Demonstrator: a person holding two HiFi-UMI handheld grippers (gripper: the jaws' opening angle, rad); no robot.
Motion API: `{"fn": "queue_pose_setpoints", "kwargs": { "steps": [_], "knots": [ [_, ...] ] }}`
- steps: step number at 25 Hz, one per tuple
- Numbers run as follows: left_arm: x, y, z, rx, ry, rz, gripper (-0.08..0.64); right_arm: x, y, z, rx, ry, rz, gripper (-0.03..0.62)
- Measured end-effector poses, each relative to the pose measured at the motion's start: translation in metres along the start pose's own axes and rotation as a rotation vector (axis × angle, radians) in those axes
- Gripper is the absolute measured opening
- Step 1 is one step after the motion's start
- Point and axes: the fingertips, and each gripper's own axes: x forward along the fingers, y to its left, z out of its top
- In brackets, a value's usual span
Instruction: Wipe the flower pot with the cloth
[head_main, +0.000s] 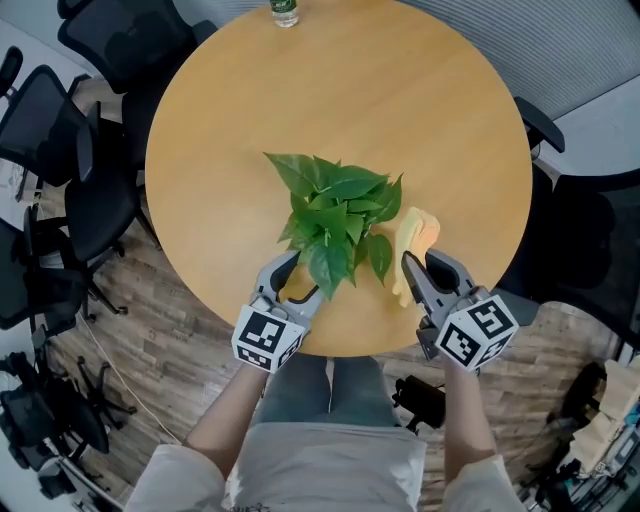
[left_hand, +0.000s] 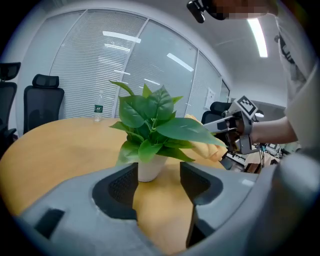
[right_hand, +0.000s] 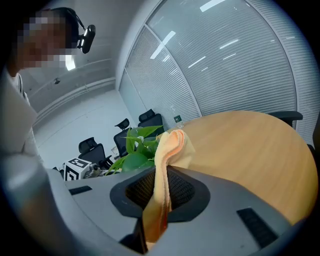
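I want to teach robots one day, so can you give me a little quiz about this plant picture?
1. True or false: the left tongs are squeezing the flower pot.
2. What do the right tongs hold? A) a sponge B) the cloth C) a spoon
3. What stands at the far edge of the table?
Key: 1. False: they are open and do not grip the flower pot. 2. B. 3. A bottle.
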Motion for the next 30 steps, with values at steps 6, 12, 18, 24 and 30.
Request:
{"fn": "queue_pose_setpoints", "kwargs": {
  "steps": [6, 12, 18, 24, 30],
  "knots": [
    [0.027, 0.018, -0.002, 0.017, -0.004, -0.017, 0.332, 0.023, -0.019, -0.012, -0.001, 0.040, -0.004, 0.054],
    [0.047, 0.026, 0.004, 0.070, -0.043, -0.058, 0.371, 0.040, -0.033, -0.015, -0.012, 0.049, 0.005, 0.054],
    [0.057, 0.026, 0.006, 0.137, -0.070, -0.107, 0.391, 0.055, -0.036, -0.028, -0.012, 0.076, 0.039, 0.054],
    [0.056, 0.029, 0.006, 0.172, -0.087, -0.172, 0.390, 0.074, -0.048, -0.026, -0.028, 0.110, 0.086, 0.054],
    [0.056, 0.030, 0.009, 0.200, -0.052, -0.337, 0.390, 0.105, -0.045, -0.012, -0.102, 0.187, 0.240, 0.054]
  ]
}}
